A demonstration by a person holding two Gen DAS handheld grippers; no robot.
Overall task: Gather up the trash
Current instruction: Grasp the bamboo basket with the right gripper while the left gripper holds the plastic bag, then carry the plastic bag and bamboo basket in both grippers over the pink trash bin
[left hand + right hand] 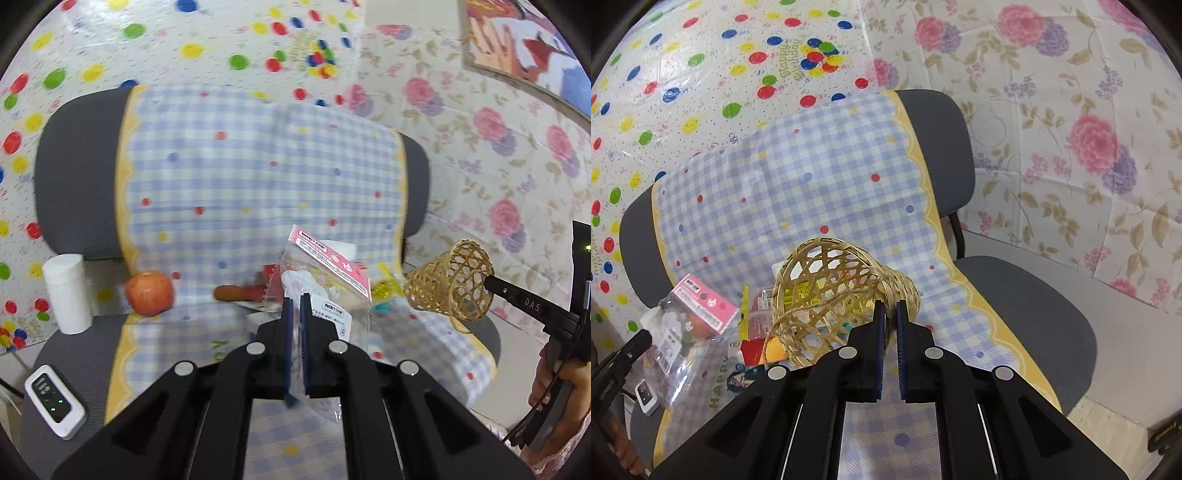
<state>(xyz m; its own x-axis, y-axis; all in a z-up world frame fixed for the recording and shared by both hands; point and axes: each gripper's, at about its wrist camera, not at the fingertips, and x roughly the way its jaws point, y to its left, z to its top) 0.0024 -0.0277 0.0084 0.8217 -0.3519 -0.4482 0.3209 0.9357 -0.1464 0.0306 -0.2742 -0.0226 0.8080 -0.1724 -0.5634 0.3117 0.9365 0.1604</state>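
Your left gripper has the clear plastic packet with the pink header card pinched between its blue pads, the fingers pressed nearly together on the film. The packet is lifted above the checked cloth, its pink top tilted up and to the right. In the right wrist view the same packet hangs at the far left, just beside the basket's open mouth.

Your right gripper is clamped on the wall of the woven basket — fingers close together, with the rim strip between them. The basket is tipped on its side, mouth facing the packet; from the left wrist view the basket sits at the end of the right gripper's finger, held off the seat.

Under the packet, more scraps lie on the cloth: a red wrapper, a yellow piece and something teal, too blurred to name.

Further left an apple rests on the cloth, beside it a white paper roll standing upright, and a small white device lying on the grey chair.
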